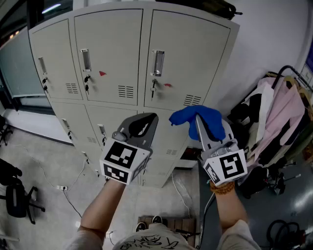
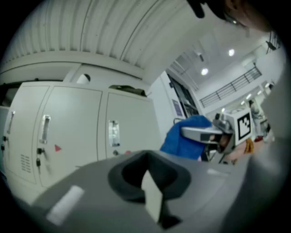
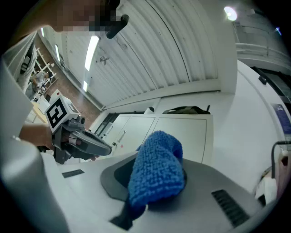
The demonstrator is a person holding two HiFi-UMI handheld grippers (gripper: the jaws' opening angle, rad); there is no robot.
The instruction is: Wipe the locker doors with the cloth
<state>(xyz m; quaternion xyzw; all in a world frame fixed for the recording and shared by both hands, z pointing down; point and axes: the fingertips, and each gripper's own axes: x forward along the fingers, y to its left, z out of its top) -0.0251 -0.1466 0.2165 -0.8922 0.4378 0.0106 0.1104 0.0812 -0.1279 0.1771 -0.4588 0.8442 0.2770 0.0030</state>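
A block of grey-white lockers (image 1: 110,53) stands ahead, each door with a handle and a vent. My right gripper (image 1: 197,121) is shut on a blue cloth (image 1: 211,119), held up in front of the upper right door (image 1: 188,58) and not touching it. In the right gripper view the cloth (image 3: 157,170) bulges out between the jaws, with the lockers (image 3: 182,132) beyond. My left gripper (image 1: 154,117) is shut with nothing in it, level with the lower doors. In the left gripper view the cloth (image 2: 182,139) and the right gripper (image 2: 204,133) show at right.
A clothes rack with a pink garment (image 1: 279,117) and dark bags stands to the right of the lockers. An office chair (image 1: 17,200) and floor cables (image 1: 58,188) are at the left. A dark bag (image 1: 210,6) lies on the locker top.
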